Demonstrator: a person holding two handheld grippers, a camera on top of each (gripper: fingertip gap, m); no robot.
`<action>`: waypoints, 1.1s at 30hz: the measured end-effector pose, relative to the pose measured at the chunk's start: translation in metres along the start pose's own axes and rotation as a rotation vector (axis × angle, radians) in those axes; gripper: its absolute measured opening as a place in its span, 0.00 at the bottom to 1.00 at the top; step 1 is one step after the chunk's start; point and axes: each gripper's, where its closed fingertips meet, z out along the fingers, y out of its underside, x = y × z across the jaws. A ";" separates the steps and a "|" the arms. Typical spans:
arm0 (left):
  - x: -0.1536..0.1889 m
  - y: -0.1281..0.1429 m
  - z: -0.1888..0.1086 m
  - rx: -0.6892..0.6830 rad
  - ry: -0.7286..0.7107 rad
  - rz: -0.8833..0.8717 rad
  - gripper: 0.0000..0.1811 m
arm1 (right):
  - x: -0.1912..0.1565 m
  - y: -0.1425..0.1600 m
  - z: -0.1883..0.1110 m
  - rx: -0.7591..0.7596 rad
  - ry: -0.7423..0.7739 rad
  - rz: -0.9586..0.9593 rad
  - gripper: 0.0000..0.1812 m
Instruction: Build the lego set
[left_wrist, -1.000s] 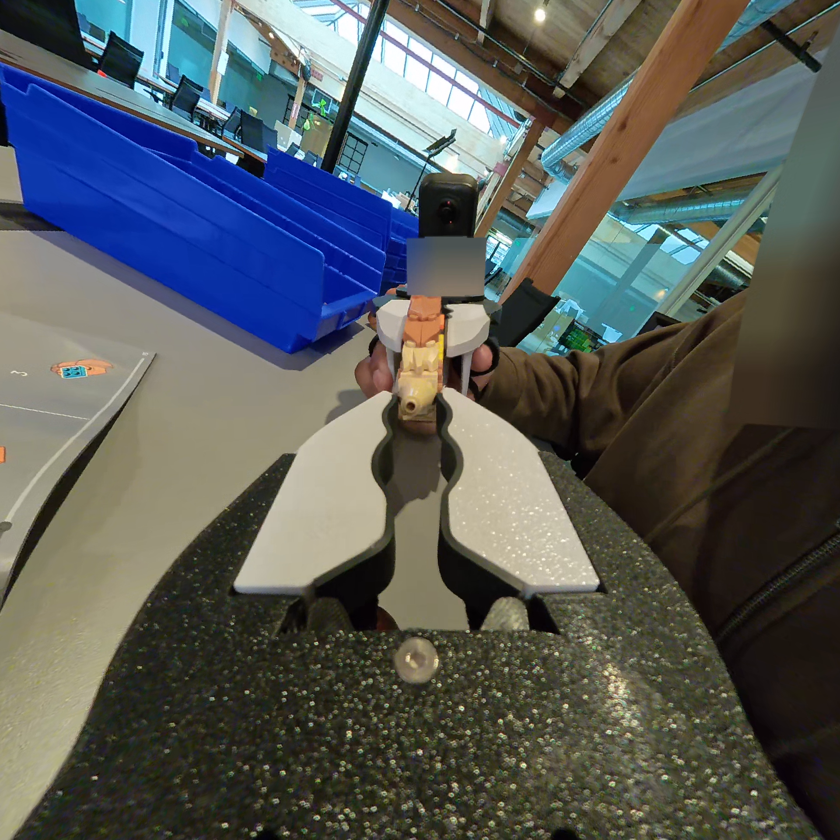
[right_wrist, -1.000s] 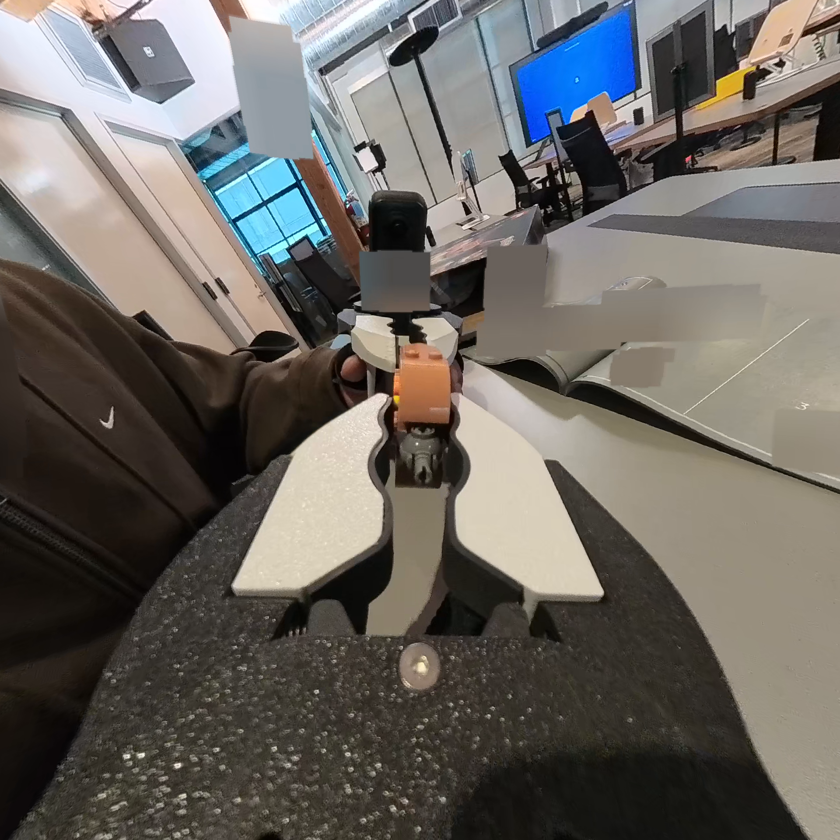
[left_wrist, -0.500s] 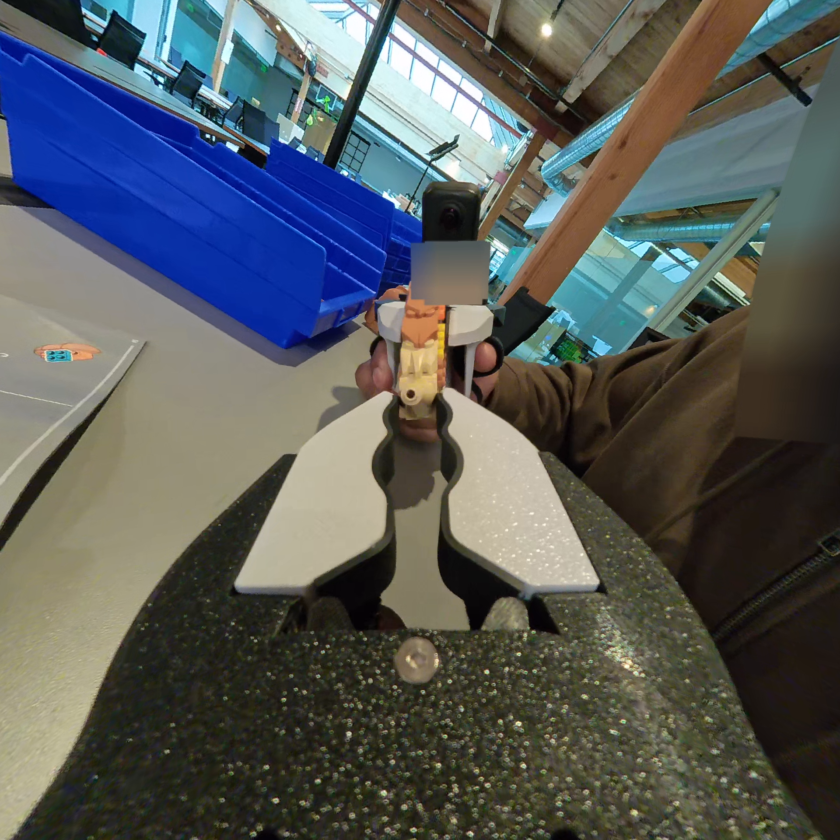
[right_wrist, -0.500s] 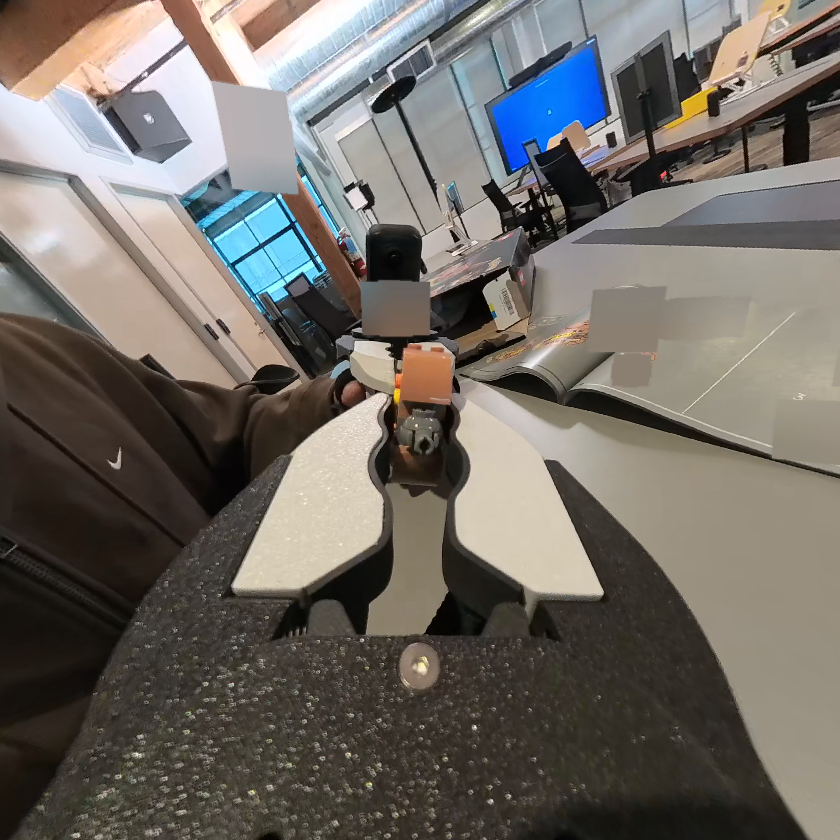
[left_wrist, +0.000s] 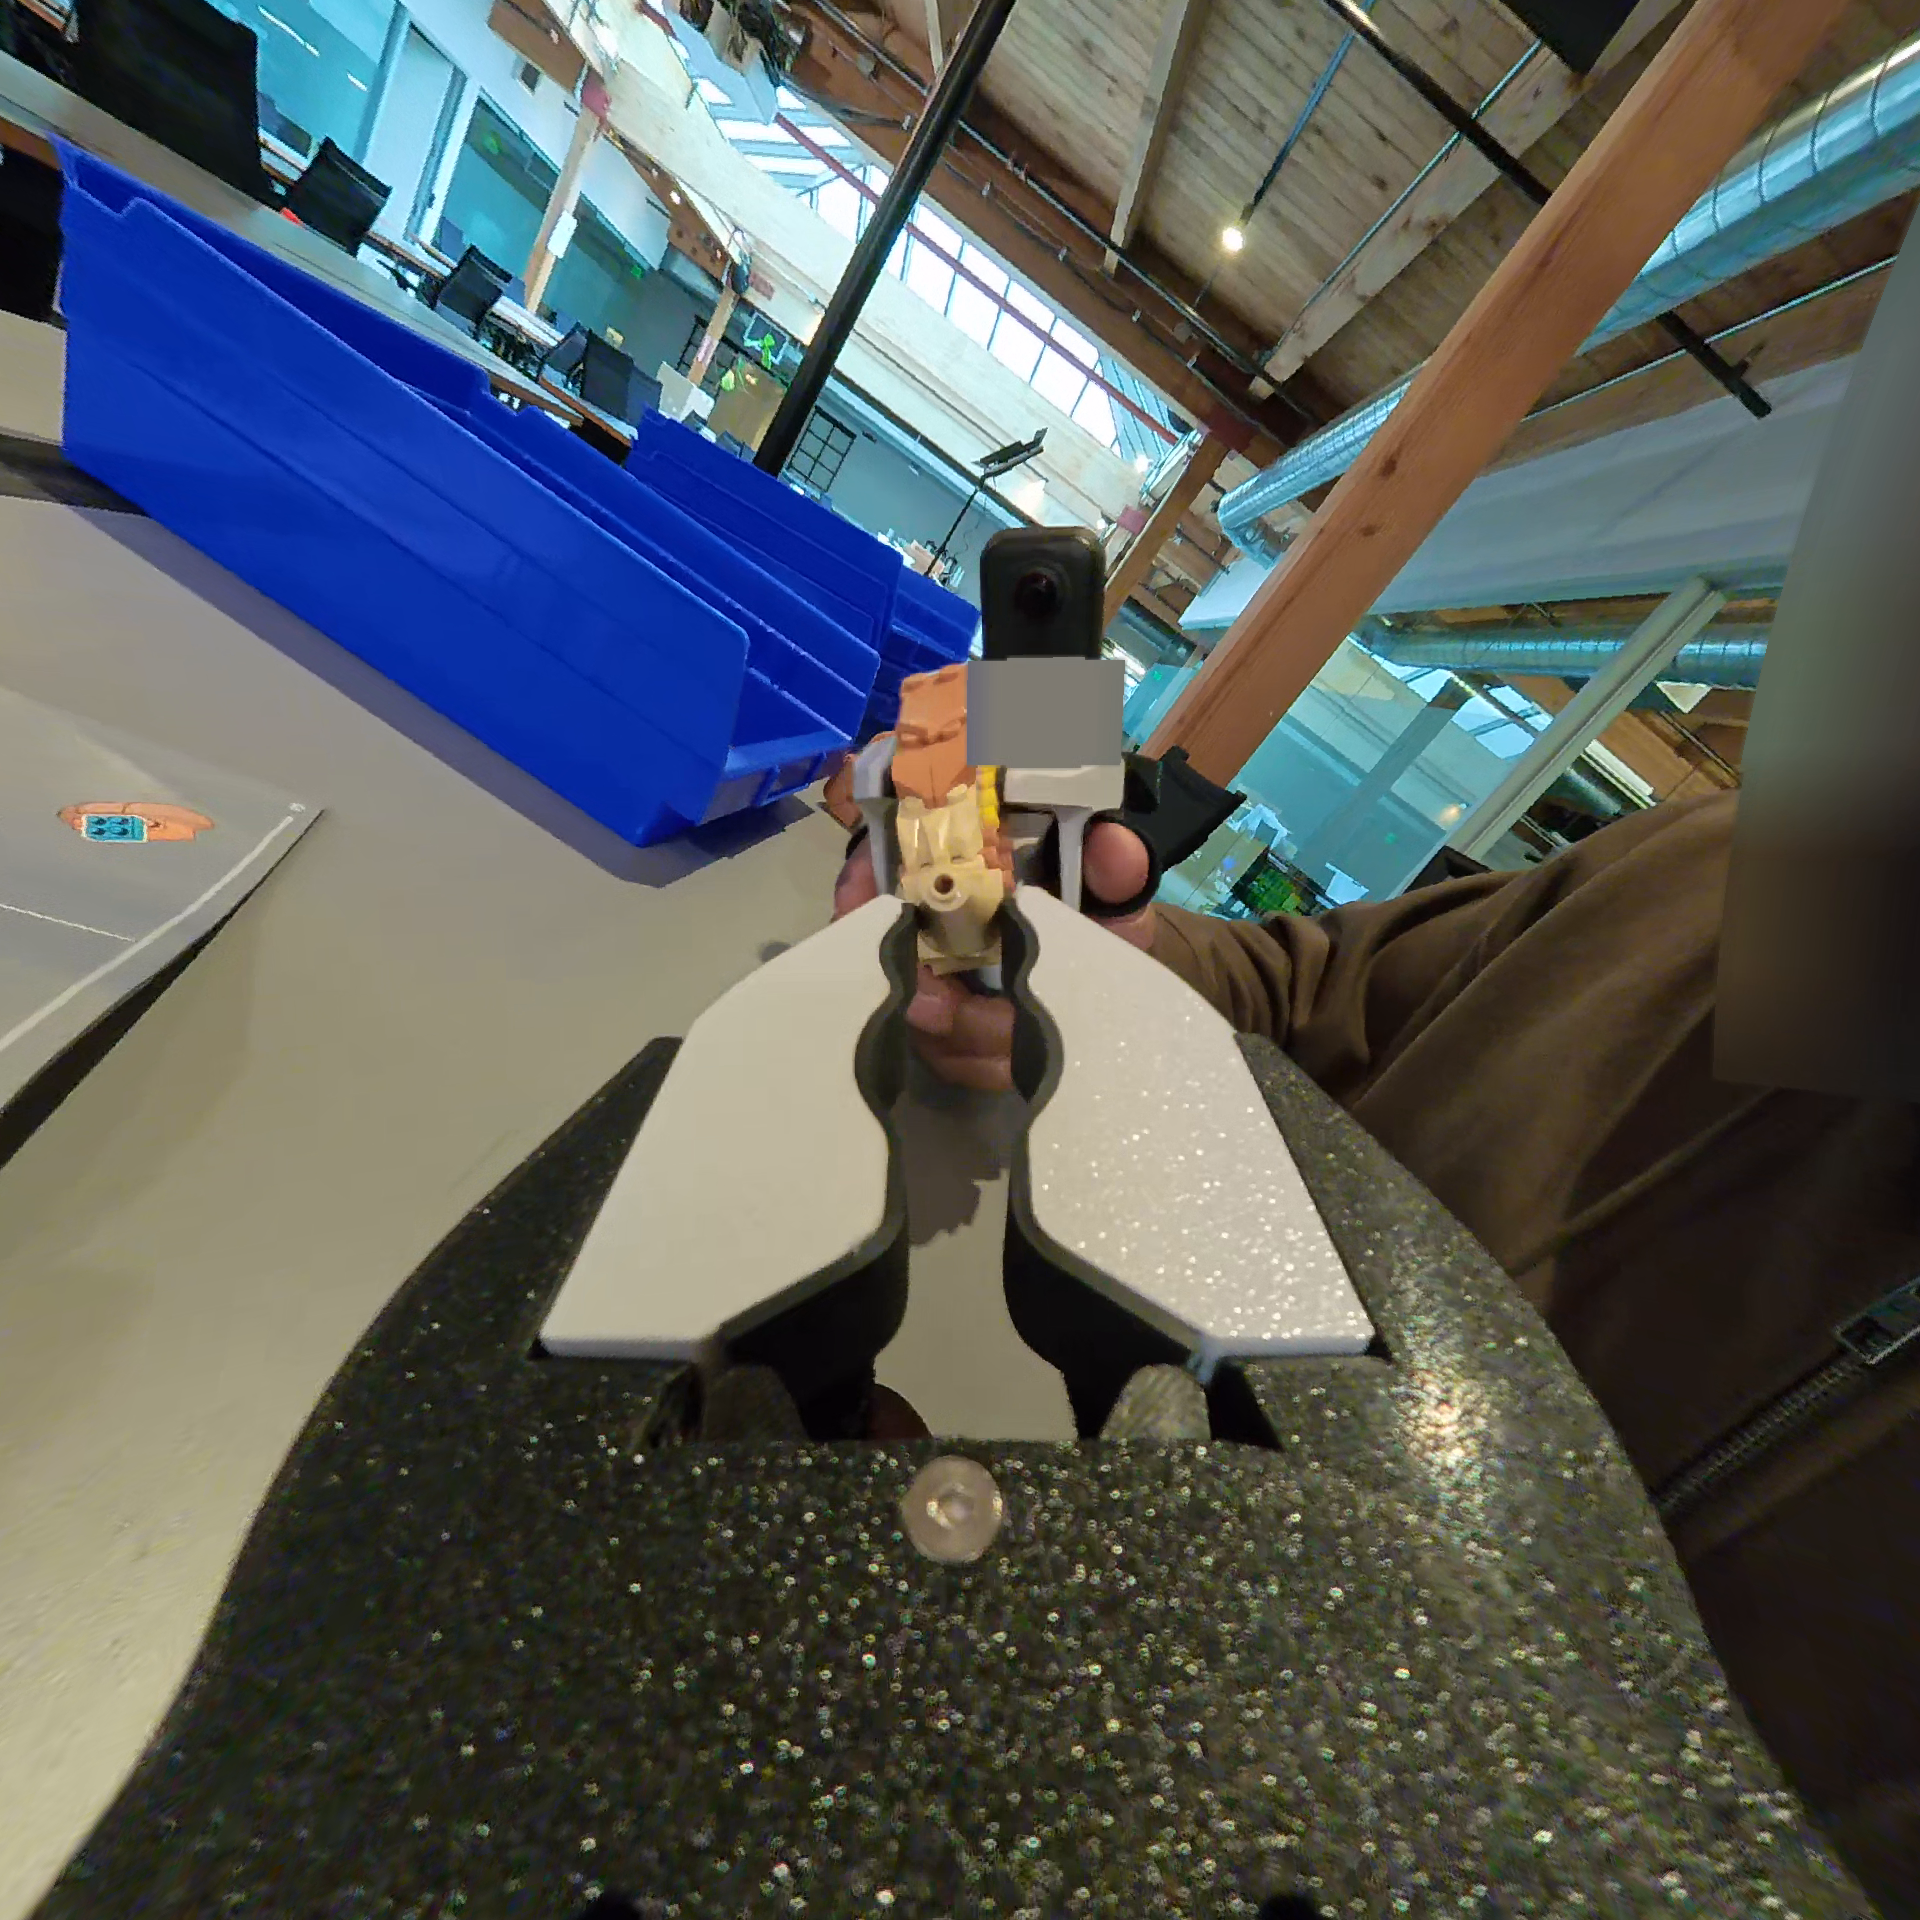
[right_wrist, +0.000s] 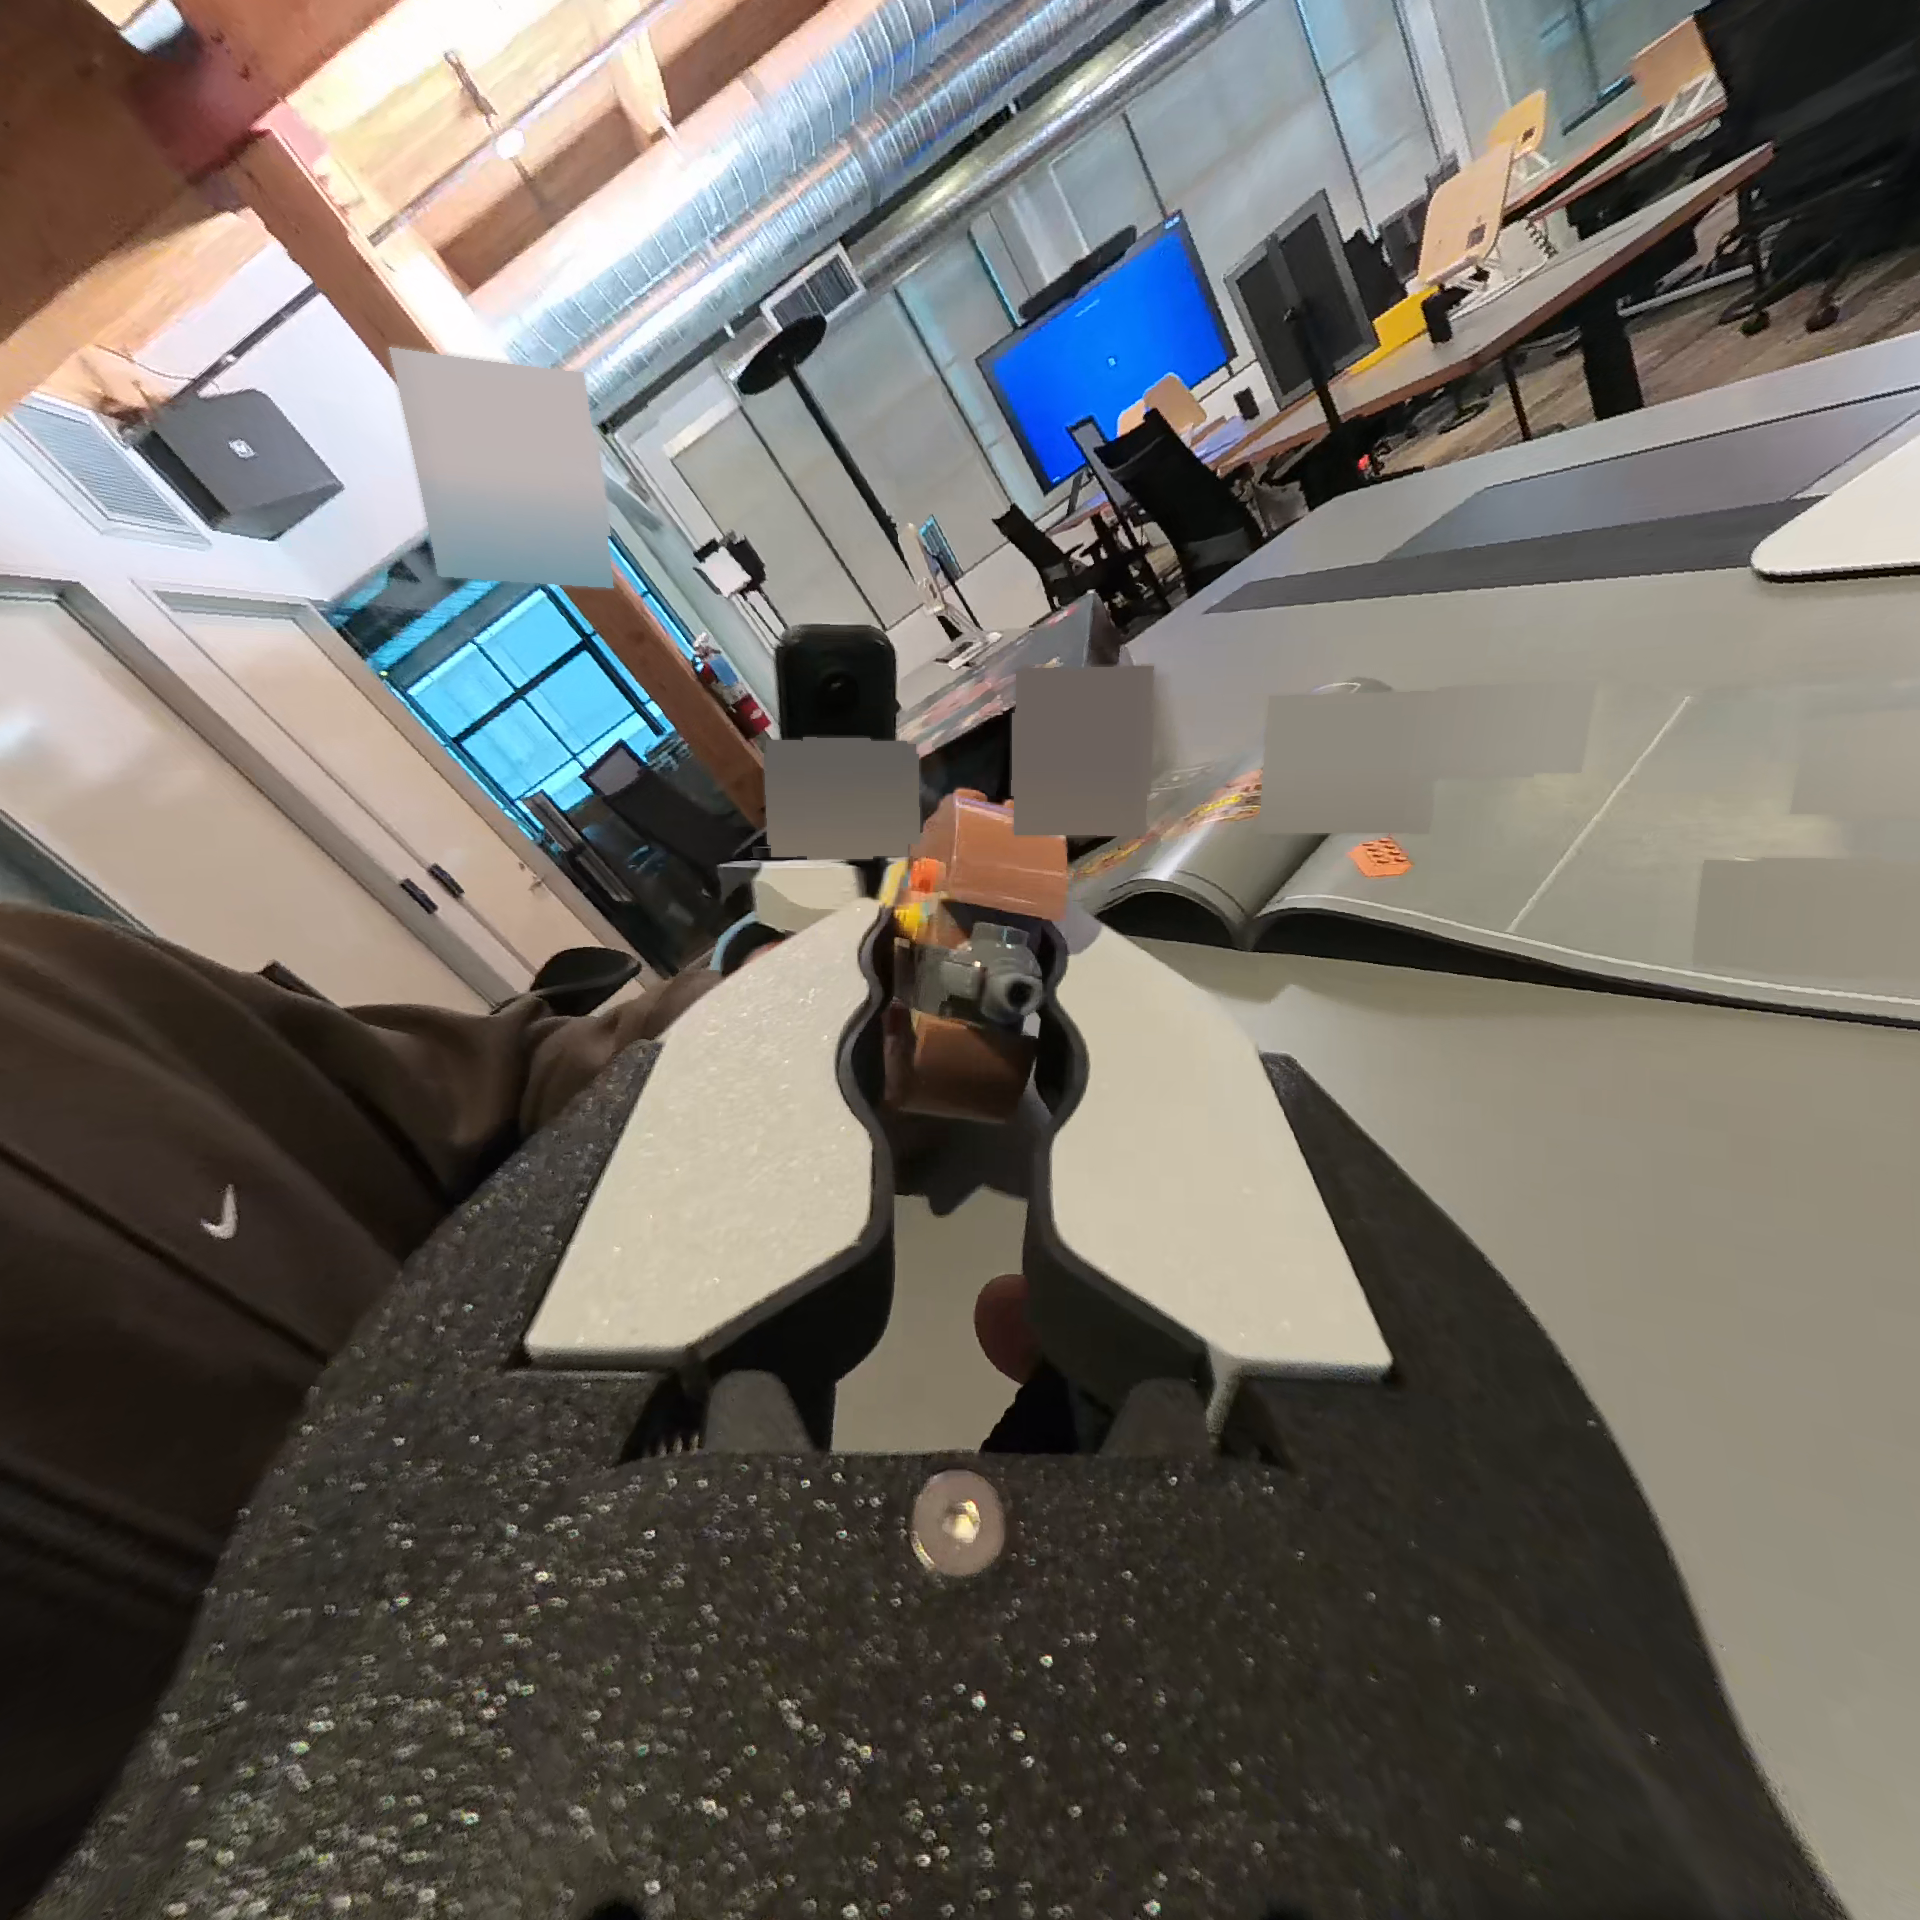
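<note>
I hold two tongs tip to tip above the grey table (left_wrist: 343, 1039), and one small lego build (left_wrist: 951, 862) sits between them. My left tongs (left_wrist: 954, 935) are narrowed onto its tan, knobbly end, which has a round hole facing me; orange-brown bricks stack up behind it with a sliver of yellow. My right tongs (right_wrist: 961, 966) are closed narrow on the other end, around a glossy brown block and a grey ribbed cylinder, under a rounded orange-brown cap. Each tong has two flat, pale grey, wavy-edged fingers on a black speckled body. Left of my left tongs stand at least three smooth blue plastic bins (left_wrist: 416, 561). Right of my right tongs lies one open booklet (right_wrist: 1455, 894), glossy pages curling at the spine.
</note>
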 end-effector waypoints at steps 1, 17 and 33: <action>0.000 0.000 0.000 -0.003 0.000 0.002 0.08 | -0.002 0.000 0.000 0.003 -0.008 0.006 0.13; 0.004 0.007 0.004 -0.034 0.000 0.038 0.08 | -0.009 0.014 0.007 -0.042 -0.028 0.031 0.12; 0.006 0.000 0.003 0.026 0.020 -0.013 0.08 | -0.013 0.007 0.009 0.012 -0.035 0.032 0.12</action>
